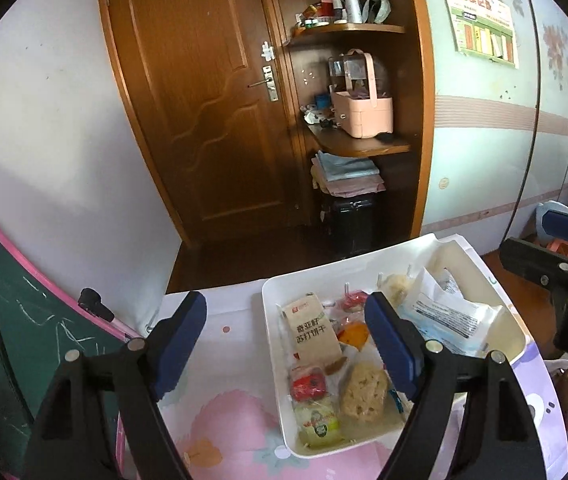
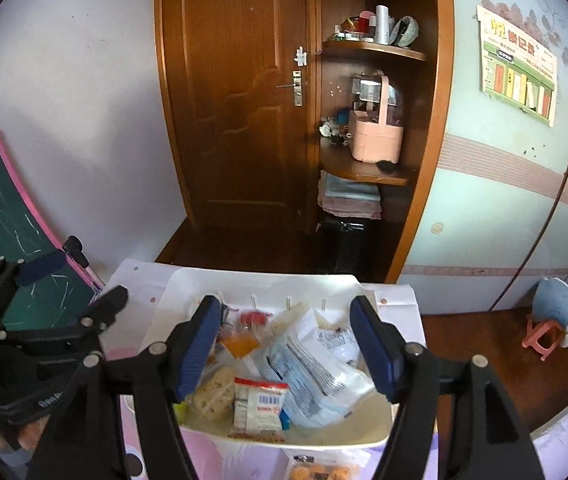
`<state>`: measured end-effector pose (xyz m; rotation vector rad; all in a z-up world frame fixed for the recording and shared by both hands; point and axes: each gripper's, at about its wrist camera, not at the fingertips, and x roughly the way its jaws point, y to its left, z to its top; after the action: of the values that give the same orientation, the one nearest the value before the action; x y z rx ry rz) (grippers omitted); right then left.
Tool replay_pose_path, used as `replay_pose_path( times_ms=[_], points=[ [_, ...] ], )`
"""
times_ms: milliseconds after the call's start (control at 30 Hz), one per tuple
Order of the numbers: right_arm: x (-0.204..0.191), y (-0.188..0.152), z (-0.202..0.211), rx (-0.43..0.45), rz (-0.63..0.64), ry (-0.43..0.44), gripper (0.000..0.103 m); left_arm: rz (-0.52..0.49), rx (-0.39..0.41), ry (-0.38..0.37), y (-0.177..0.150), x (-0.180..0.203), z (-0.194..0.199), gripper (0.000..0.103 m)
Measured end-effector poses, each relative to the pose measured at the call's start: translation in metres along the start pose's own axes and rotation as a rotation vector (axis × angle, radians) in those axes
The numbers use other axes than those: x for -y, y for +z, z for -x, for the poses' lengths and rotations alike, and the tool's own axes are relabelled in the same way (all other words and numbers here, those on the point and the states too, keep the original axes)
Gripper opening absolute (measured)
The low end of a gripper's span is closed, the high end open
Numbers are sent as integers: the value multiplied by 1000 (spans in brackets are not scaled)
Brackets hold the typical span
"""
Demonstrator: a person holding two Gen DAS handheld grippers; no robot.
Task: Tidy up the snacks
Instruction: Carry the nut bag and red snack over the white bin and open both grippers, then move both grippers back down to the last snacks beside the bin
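Snacks mostly sit in the white bin (image 1: 280, 396) on the tabletop; one packet (image 2: 320, 472) waits outside at six o'clock. Left tongs (image 1: 284, 340) and right tongs (image 2: 284, 344) gape wide, empty.

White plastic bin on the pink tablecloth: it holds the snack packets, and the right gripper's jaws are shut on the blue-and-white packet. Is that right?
Not quite. The white plastic bin does hold the snack packets on the pink tablecloth, but the right wrist view shows the right gripper with jaws open, hovering above the blue-and-white packet, gripping nothing.
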<state>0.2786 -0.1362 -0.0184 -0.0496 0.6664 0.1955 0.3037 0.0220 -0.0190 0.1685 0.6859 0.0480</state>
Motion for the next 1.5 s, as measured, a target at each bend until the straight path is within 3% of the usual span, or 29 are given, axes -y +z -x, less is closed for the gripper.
replay_pose_path(
  times_ms=[333,400,567,833,1200,1300,1500],
  points=[
    [11,-20,49,4,9,-38,69,-33,18,-21,-12,7,55,83],
    [11,-25,61,7,13,-38,75,-53,41,-16,-14,10,70,88],
    [12,-39,94,23,29,-55,78,-85,85,-44,-20,14,107,93],
    [17,-74,124,-7,24,-26,92,-110,76,-140,-50,20,144,101],
    [21,-140,96,-117,3,-20,96,-286,-110,-251,-142,46,101,102],
    [26,-157,78,-163,-29,-17,102,-334,-161,-265,-165,56,80,102],
    [42,-185,30,-274,-117,-15,103,-453,-261,-305,-206,81,38,102]
  ],
)
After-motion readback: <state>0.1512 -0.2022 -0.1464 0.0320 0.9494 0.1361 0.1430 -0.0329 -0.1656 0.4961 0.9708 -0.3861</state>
